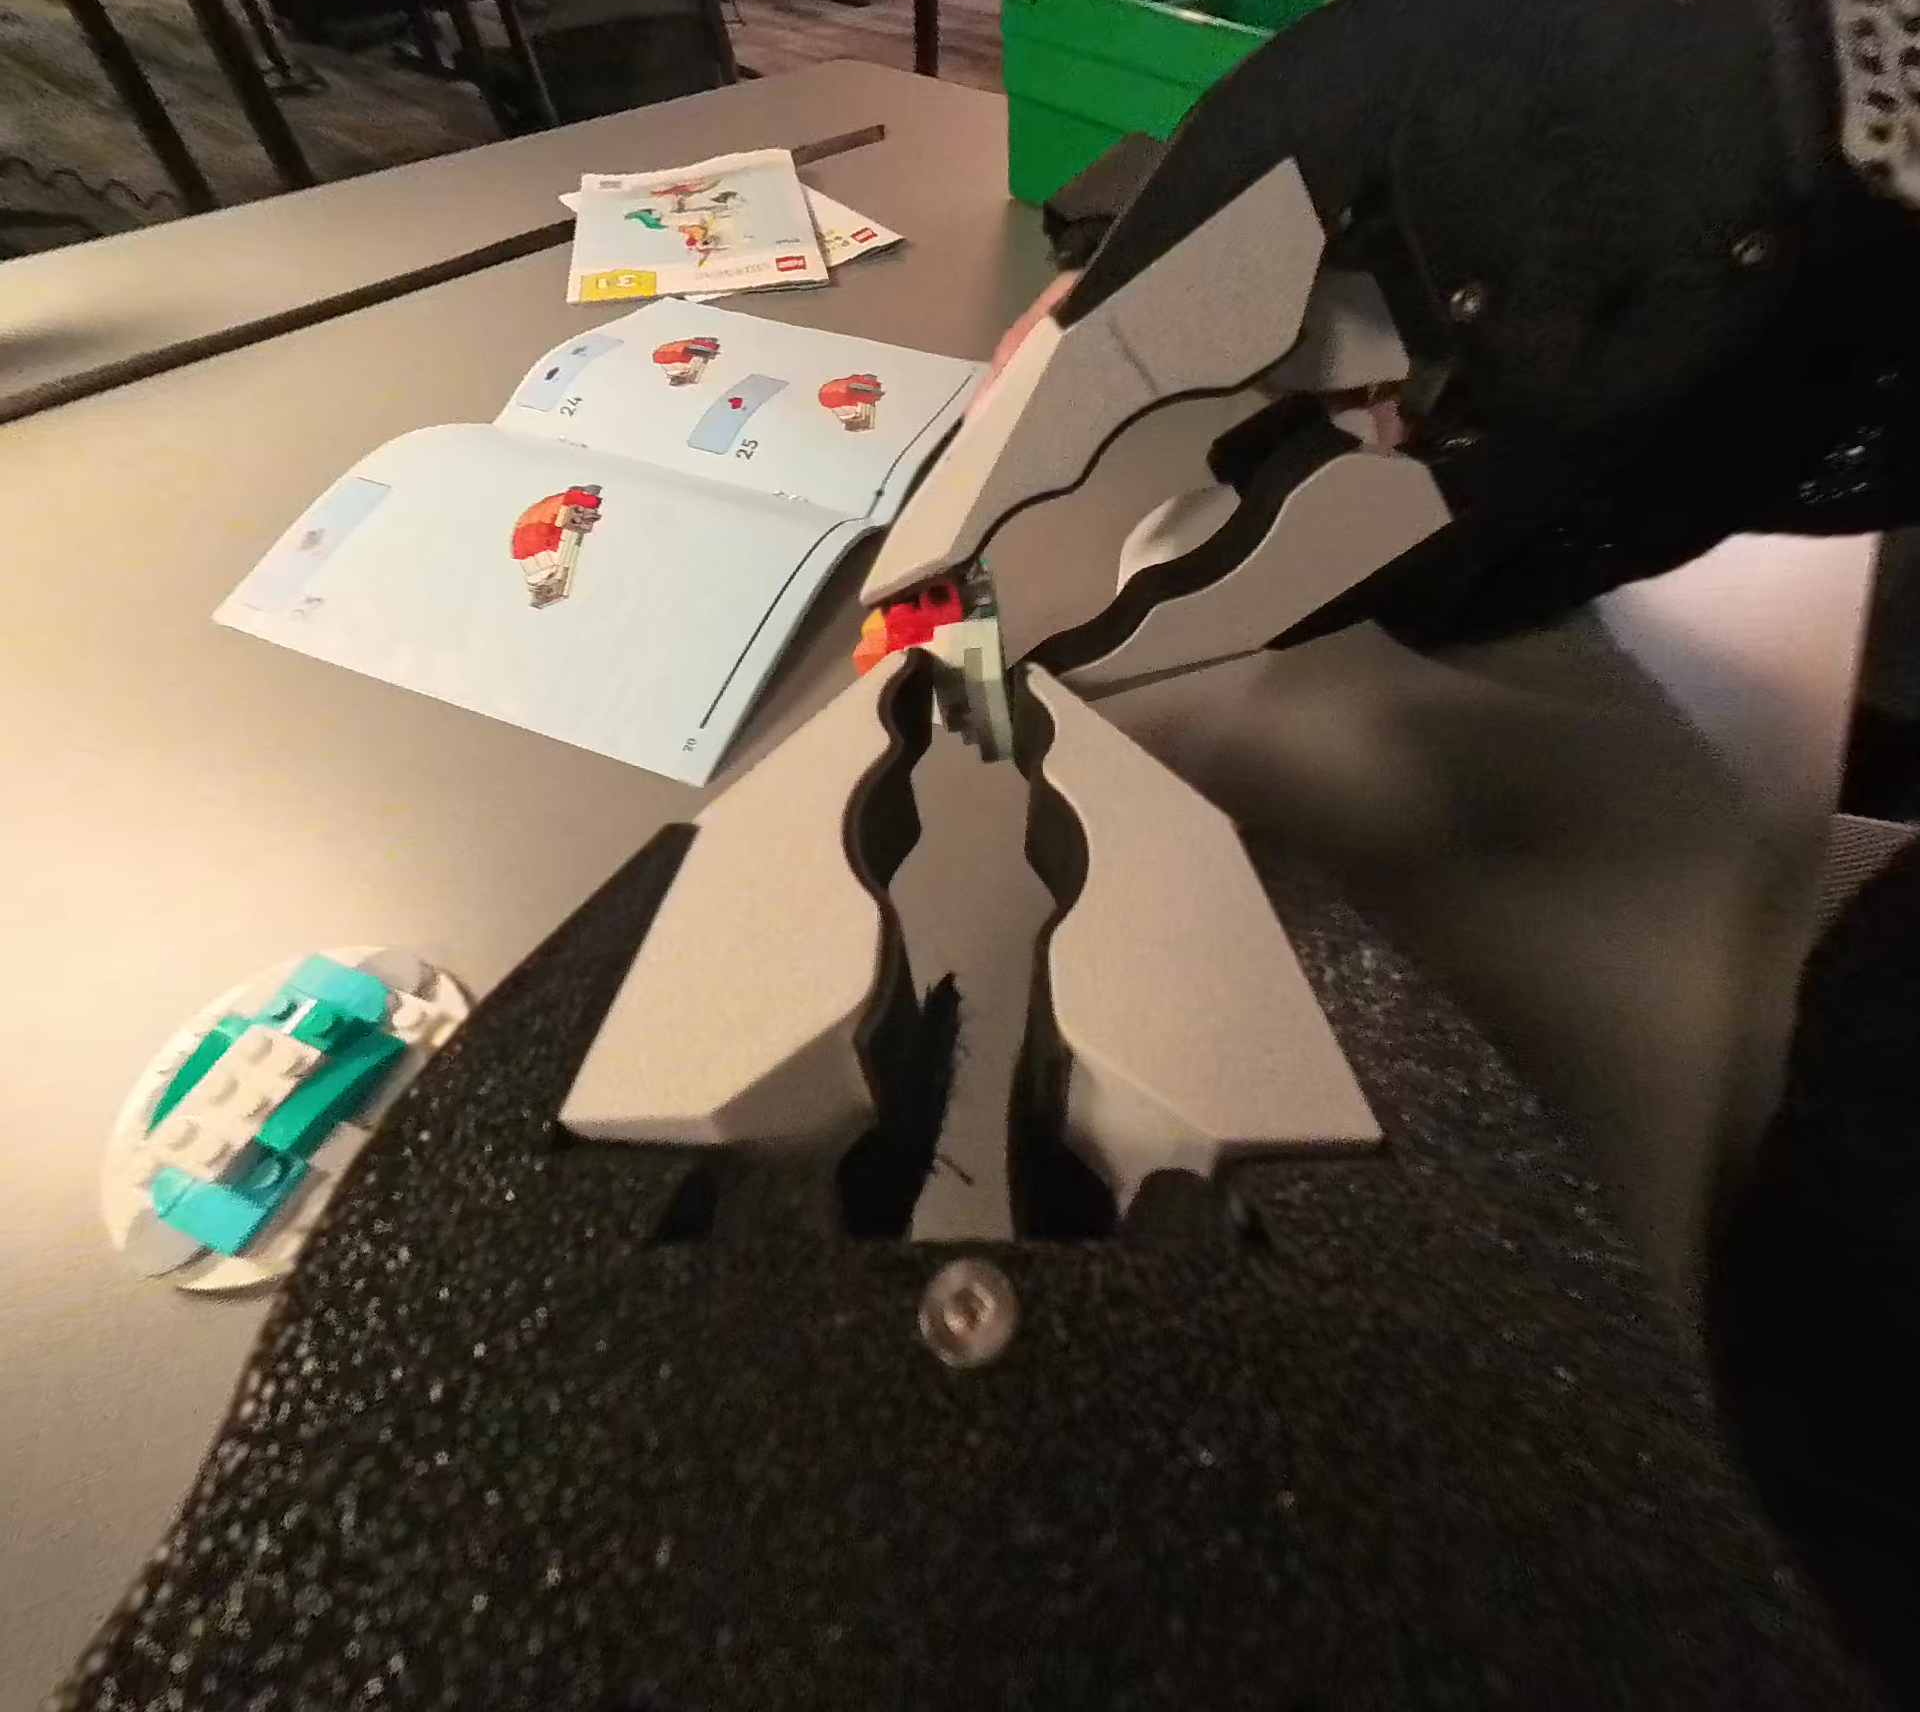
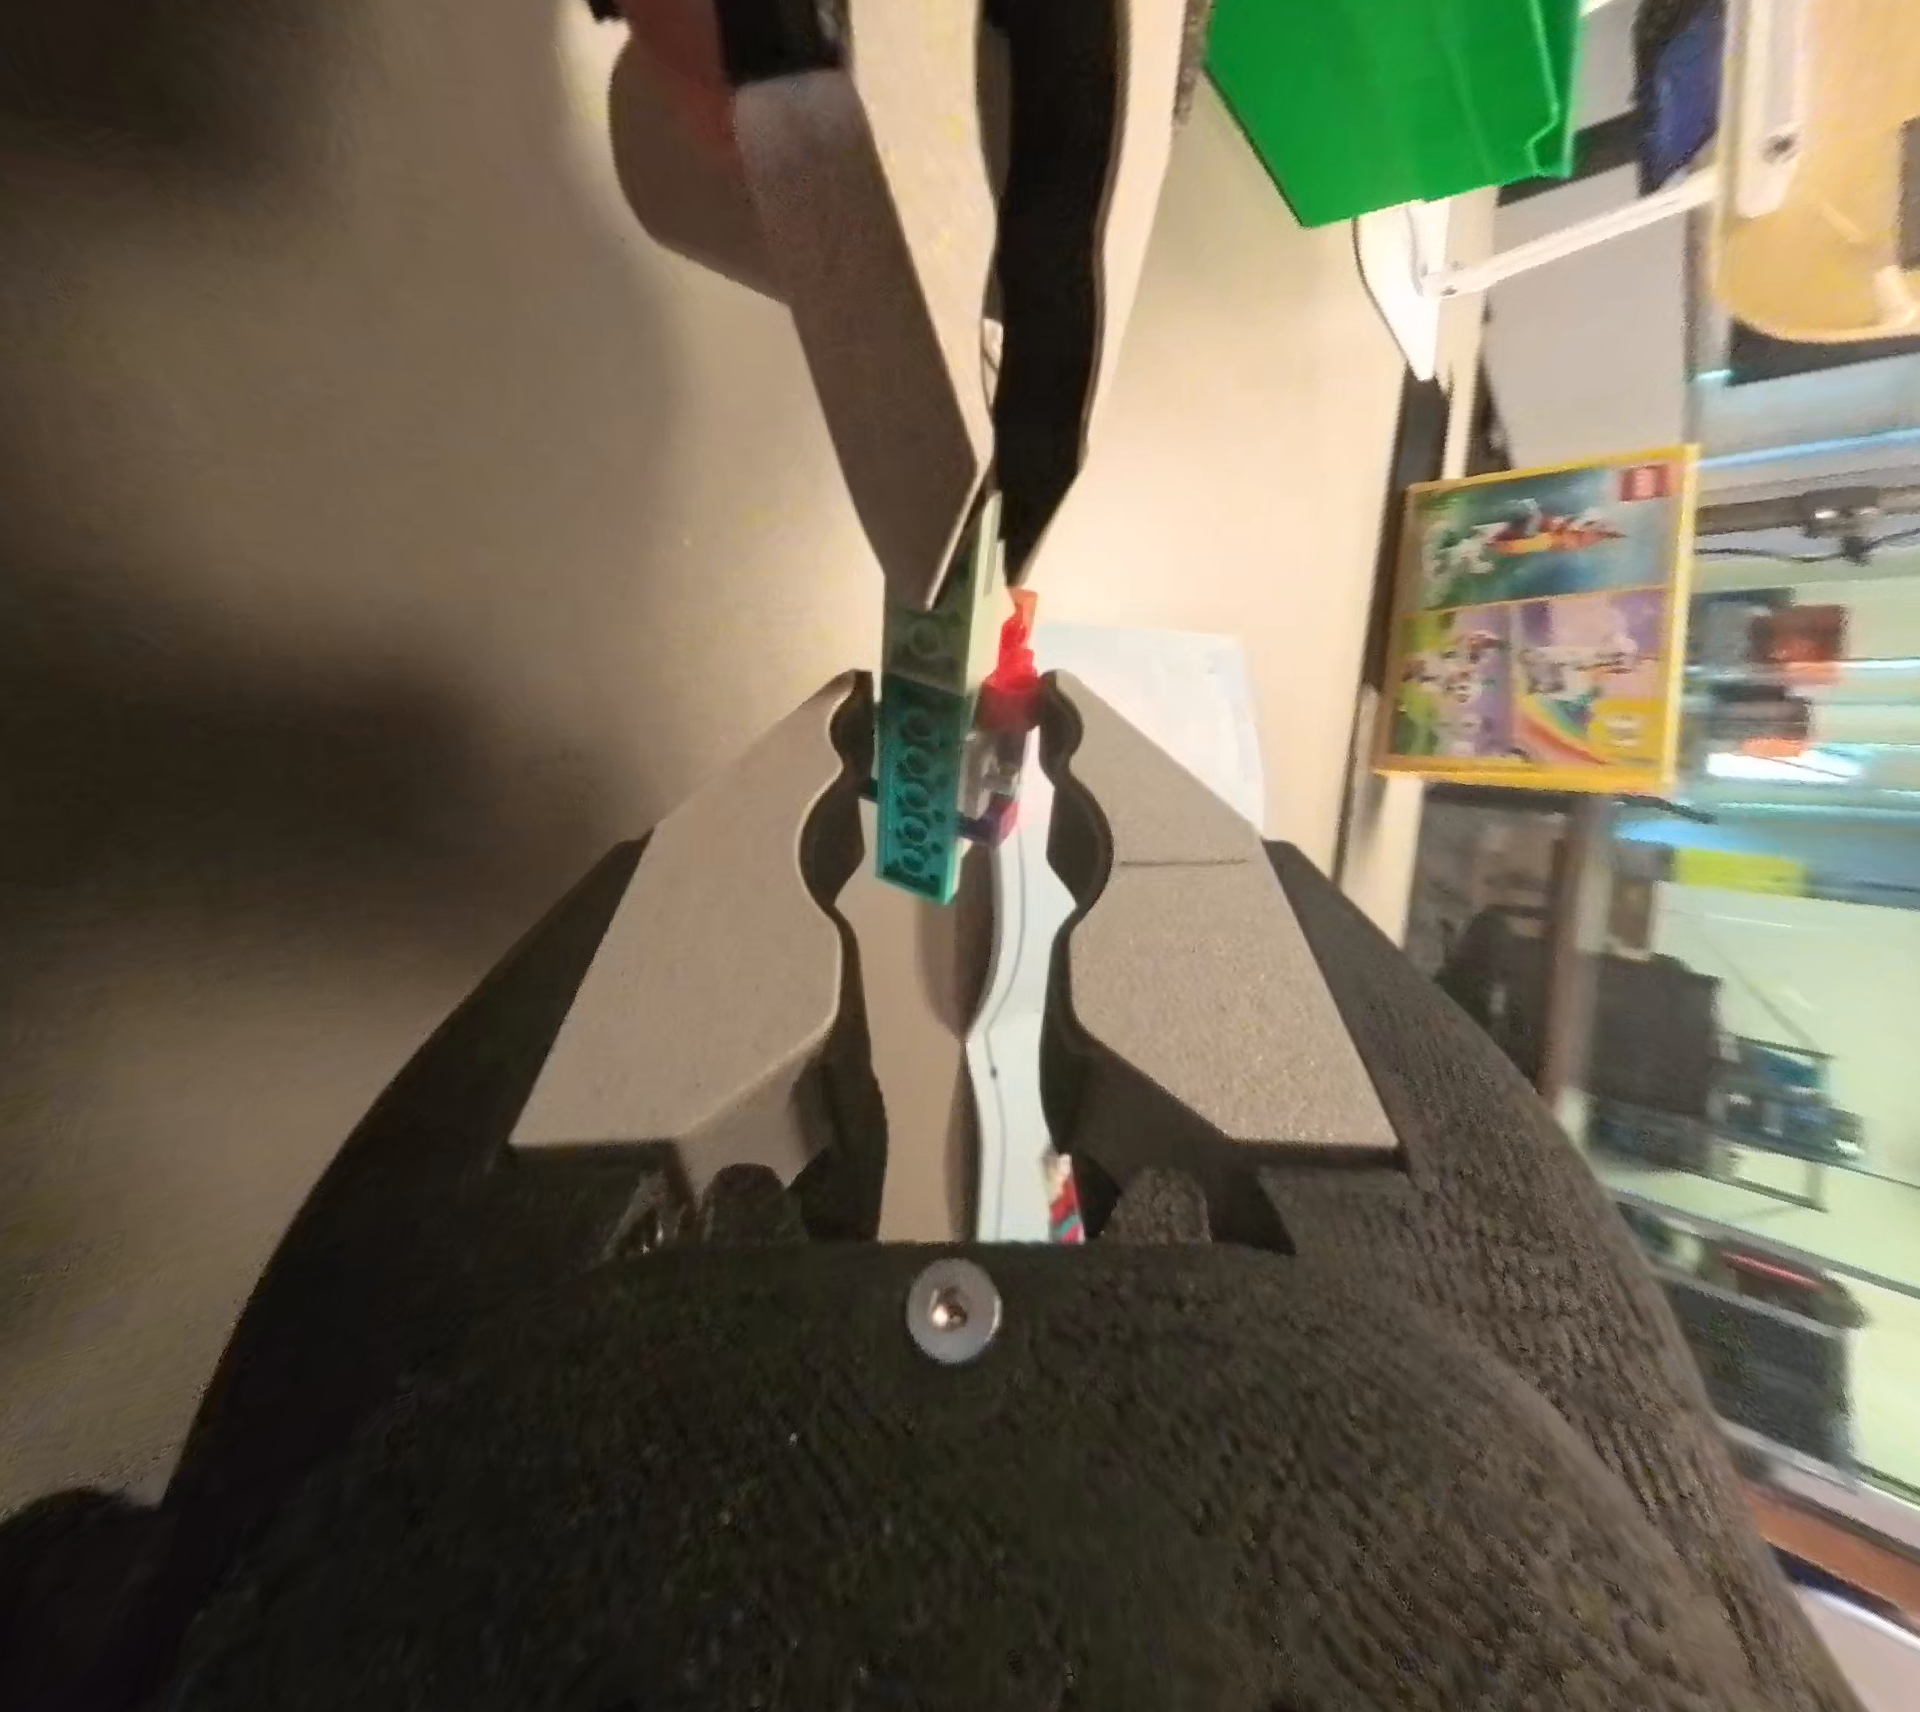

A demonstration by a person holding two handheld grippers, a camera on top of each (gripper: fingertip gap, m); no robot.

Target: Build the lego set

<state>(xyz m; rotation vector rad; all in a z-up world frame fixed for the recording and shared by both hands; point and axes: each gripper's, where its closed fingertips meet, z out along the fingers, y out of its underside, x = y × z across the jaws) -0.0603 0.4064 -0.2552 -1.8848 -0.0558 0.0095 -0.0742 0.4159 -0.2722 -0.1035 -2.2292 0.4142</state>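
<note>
A small lego assembly (image 1: pixel 971 706) of pale green, white, teal and red-orange pieces is held above the grey table (image 1: pixel 312 727). My left gripper (image 1: pixel 966 686) is shut on its pale green and white end. My right gripper (image 1: pixel 961 623) comes in from the right and is shut on the red-orange end (image 1: pixel 904 623). In the right wrist view my right gripper (image 2: pixel 954 691) clamps the teal plate (image 2: pixel 920 789) and red piece (image 2: pixel 1008 686). The left gripper (image 2: pixel 971 566) comes in from above, pinching the pale green part (image 2: pixel 971 592).
An open instruction booklet (image 1: pixel 623 540) lies just left of the grippers, with more booklets (image 1: pixel 707 228) behind it. A teal and white sub-build on a round plate (image 1: pixel 270 1101) sits near left. A green bin (image 1: pixel 1101 62) stands at the back right. A lego box (image 2: pixel 1527 613) stands beyond. My left and right fingertips are right by each other.
</note>
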